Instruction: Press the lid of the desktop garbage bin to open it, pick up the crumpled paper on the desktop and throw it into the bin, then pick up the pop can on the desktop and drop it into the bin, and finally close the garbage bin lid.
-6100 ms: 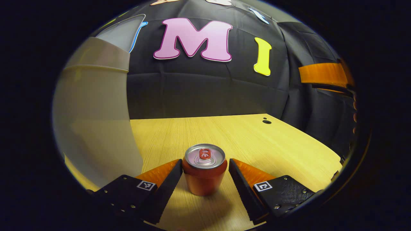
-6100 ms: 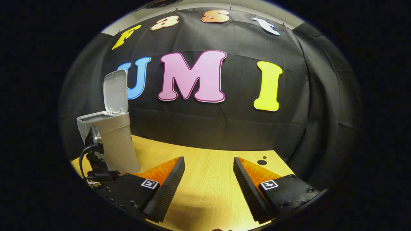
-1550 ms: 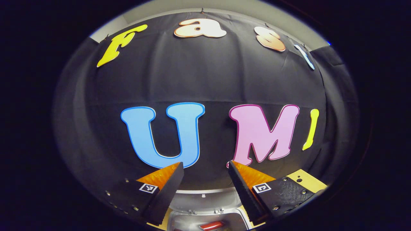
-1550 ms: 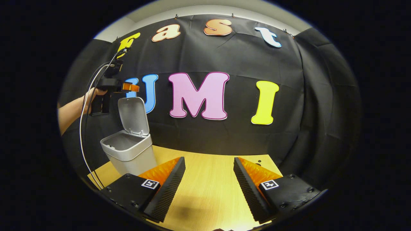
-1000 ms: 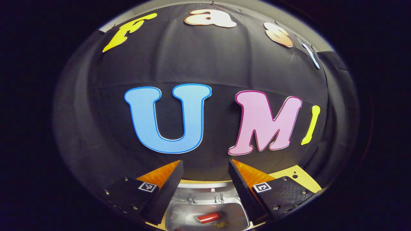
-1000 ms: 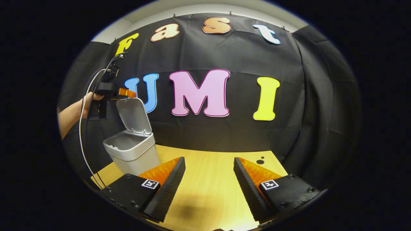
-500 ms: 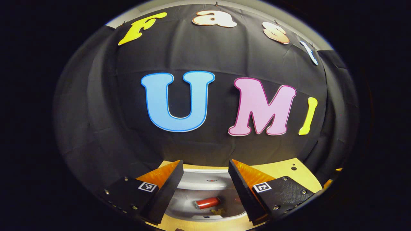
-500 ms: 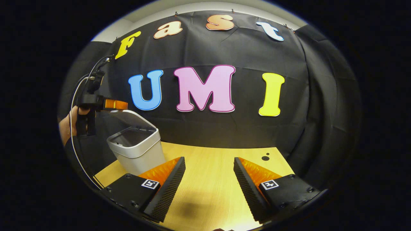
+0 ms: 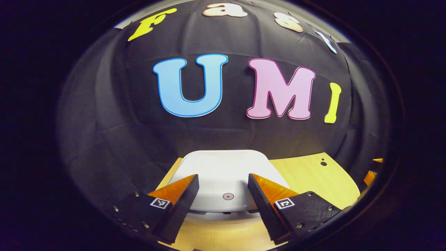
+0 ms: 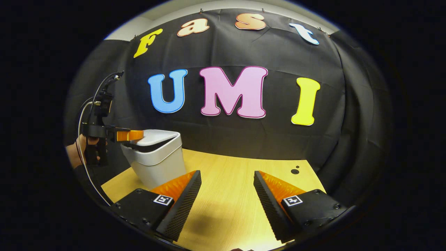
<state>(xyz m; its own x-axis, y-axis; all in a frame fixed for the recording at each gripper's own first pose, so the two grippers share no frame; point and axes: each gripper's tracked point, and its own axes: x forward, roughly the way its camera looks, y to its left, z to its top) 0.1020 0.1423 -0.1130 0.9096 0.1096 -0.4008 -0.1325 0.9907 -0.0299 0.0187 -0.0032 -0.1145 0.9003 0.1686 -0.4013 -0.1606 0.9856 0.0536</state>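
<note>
In the left gripper view the bin's white lid lies nearly flat, a small round red mark near its front edge. My left gripper stands open with its fingers resting on top of the lid. In the right gripper view the white garbage bin stands at the table's left, its lid almost down with a thin dark gap at the front. The left gripper, held by a hand, lies on that lid. My right gripper hangs open over bare tabletop. The can and paper are hidden.
The wooden table stretches right of the bin, with two small dark holes near its far right corner. Black cloth walls close the back and right. A cable trails down from the left gripper.
The lid has swung from half open to almost shut under my left gripper, which moved down with it. The red can inside is now covered. My right gripper has barely shifted.
</note>
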